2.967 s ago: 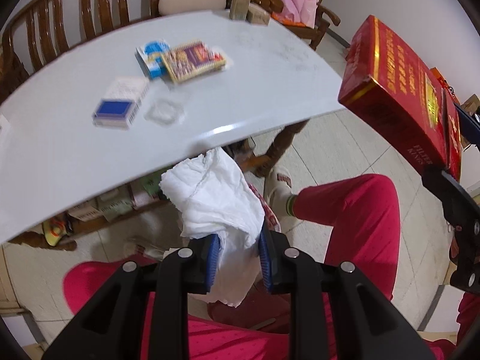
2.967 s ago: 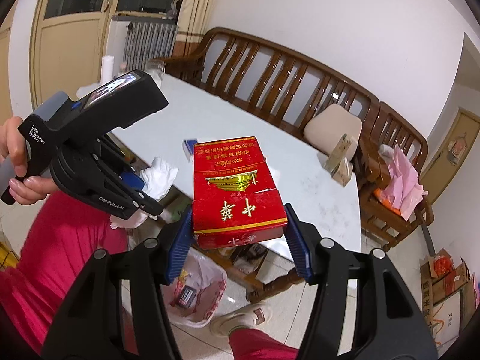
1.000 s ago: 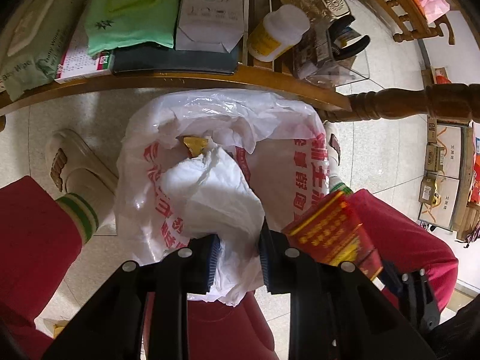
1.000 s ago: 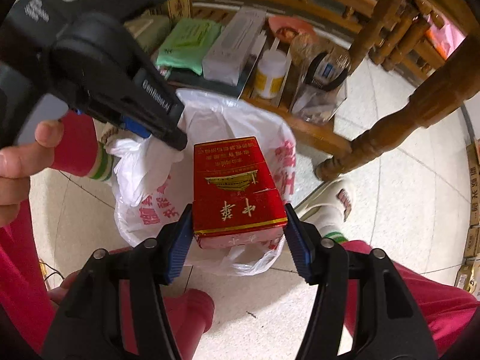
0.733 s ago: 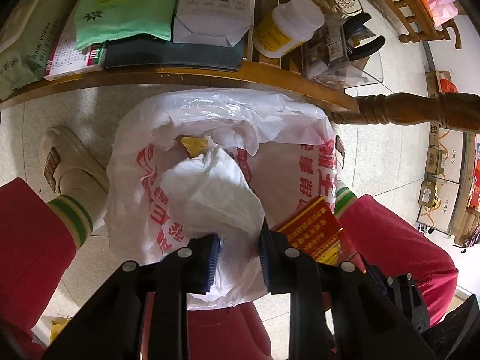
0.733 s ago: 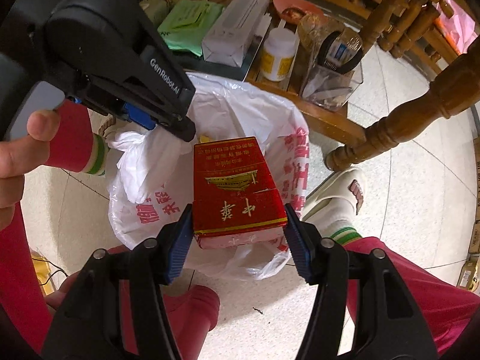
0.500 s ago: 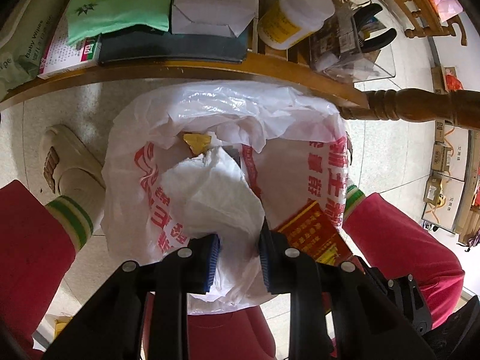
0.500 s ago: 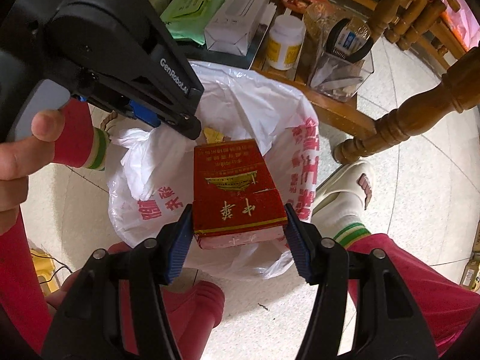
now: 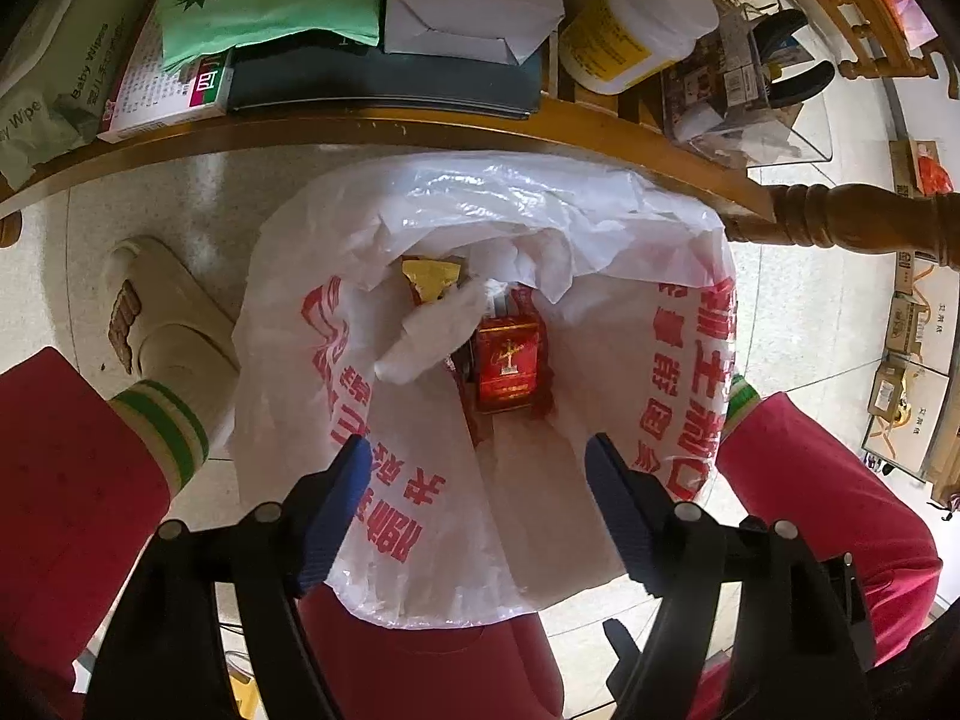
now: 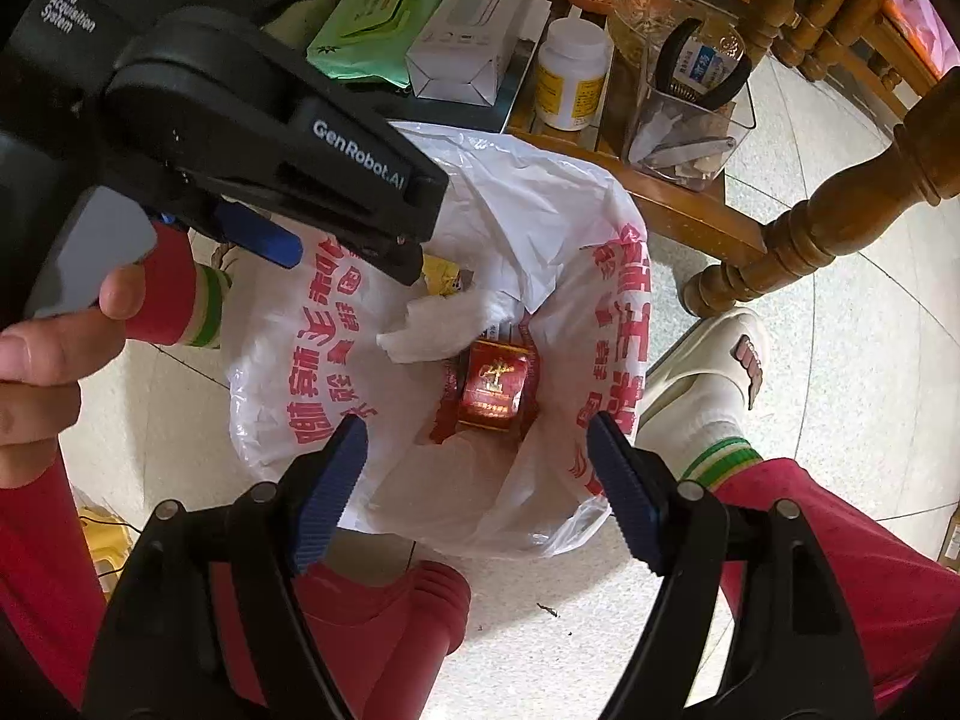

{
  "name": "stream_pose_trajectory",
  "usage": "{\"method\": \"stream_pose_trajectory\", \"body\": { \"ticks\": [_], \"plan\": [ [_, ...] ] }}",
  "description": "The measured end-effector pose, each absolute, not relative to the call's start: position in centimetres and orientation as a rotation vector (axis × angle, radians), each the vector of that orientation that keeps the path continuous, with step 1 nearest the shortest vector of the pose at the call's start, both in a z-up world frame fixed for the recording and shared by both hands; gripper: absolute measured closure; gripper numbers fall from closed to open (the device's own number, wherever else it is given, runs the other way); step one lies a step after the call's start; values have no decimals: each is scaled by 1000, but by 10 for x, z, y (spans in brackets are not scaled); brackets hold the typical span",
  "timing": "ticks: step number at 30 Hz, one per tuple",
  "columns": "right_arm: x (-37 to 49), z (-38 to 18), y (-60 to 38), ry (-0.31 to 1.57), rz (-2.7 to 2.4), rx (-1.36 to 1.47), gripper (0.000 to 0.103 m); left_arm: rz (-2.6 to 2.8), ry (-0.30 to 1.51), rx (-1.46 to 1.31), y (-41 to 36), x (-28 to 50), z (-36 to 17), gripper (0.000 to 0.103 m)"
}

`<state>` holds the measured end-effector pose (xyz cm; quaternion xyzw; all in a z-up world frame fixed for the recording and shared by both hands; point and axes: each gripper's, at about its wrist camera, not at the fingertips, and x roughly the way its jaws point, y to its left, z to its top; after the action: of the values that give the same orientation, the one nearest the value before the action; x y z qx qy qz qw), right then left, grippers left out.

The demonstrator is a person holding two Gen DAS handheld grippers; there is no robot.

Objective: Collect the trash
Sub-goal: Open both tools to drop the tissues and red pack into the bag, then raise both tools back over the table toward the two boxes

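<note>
Left gripper [image 9: 474, 468] and right gripper [image 10: 477, 450]: jaws opening wide, empty, above plastic bag [image 9: 600, 228]. Red box [image 10: 493, 384], tissue [image 10: 432, 330] lie inside.

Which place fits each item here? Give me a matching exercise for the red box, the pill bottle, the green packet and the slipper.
Items:
1. red box
2. pill bottle
3. green packet
4. slipper

Places:
A. on the floor, beside the bag and below the table leg in the right wrist view
B. at the bottom of the white plastic bag
C. on the wooden shelf, beside the clear container
D. on the shelf, beside the long white box

Pairs: 1-B, 2-C, 3-D, 4-A
</note>
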<state>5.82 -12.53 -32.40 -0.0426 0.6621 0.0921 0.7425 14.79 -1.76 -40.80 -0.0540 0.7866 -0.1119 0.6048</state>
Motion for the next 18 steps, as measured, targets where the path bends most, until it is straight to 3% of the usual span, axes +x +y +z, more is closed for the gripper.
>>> {"method": "stream_pose_trajectory", "body": {
  "ticks": [13,18],
  "plan": [
    [53,-309,-119,1408,216,-106,29,-254,1717,9,-18,142,-375,25],
    [43,-279,-117,1346,225,-98,23,-245,1649,77,-11,132,-345,21]
  ]
}}
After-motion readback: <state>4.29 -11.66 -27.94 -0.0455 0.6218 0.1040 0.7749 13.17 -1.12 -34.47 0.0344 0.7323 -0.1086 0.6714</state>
